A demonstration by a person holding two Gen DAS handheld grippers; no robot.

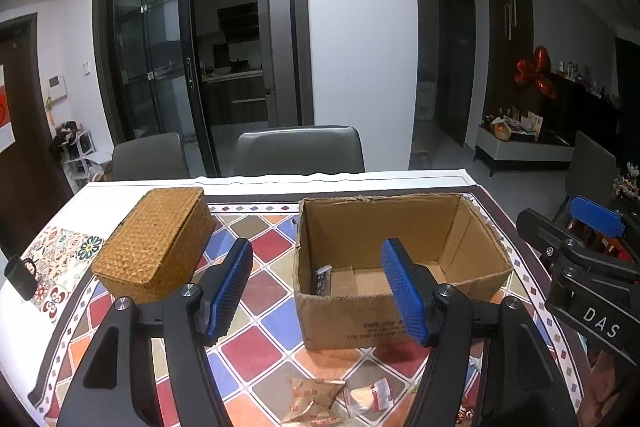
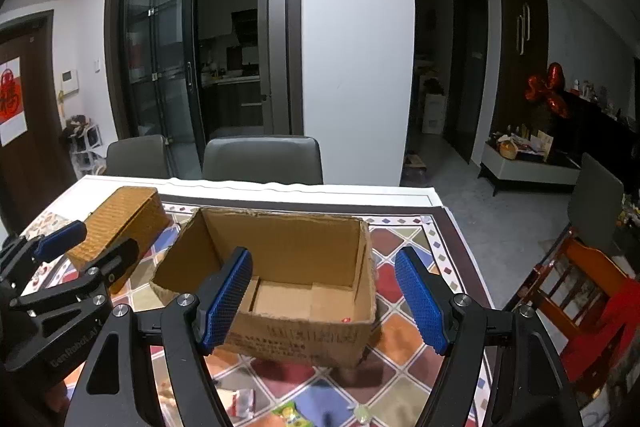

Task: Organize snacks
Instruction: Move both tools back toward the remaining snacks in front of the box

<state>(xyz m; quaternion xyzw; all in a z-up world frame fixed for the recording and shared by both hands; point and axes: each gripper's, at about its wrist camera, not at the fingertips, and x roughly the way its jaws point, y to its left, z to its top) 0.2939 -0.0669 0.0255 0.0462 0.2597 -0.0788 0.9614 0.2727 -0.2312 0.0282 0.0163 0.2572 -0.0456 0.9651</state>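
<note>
Little of the sorting looks done so far. Ahead of the left gripper (image 1: 316, 291), the open cardboard box (image 1: 400, 291) holds only one small dark packet (image 1: 323, 279), leaning against the box's left inner wall; the rest of the visible box floor is bare cardboard. Seen past the right gripper (image 2: 324, 297), the same box shows what may be a tiny red speck near its front wall, too small to tell whether it is a snack. Most of the snacks are still loose on the patterned tablecloth (image 1: 256, 359), below and on the near side of both claws: a tan foil packet (image 1: 310, 401) and a clear-wrapped packet with a red end (image 1: 370, 395) lie just under the left claw's fingers, and a red-and-white wrapper (image 2: 242, 401) and a green wrapper (image 2: 288, 413) lie under the right claw's. Both claws have their blue pads spread apart with nothing between them, so neither is carrying anything at this moment. Forward and to the left of the left claw sits a woven lidded basket (image 1: 156, 243), shut; whether snacks belong there too cannot be judged from these views. By my reading, nearly all the work remains: each loose packet has yet to be picked up and placed in the box.
</note>
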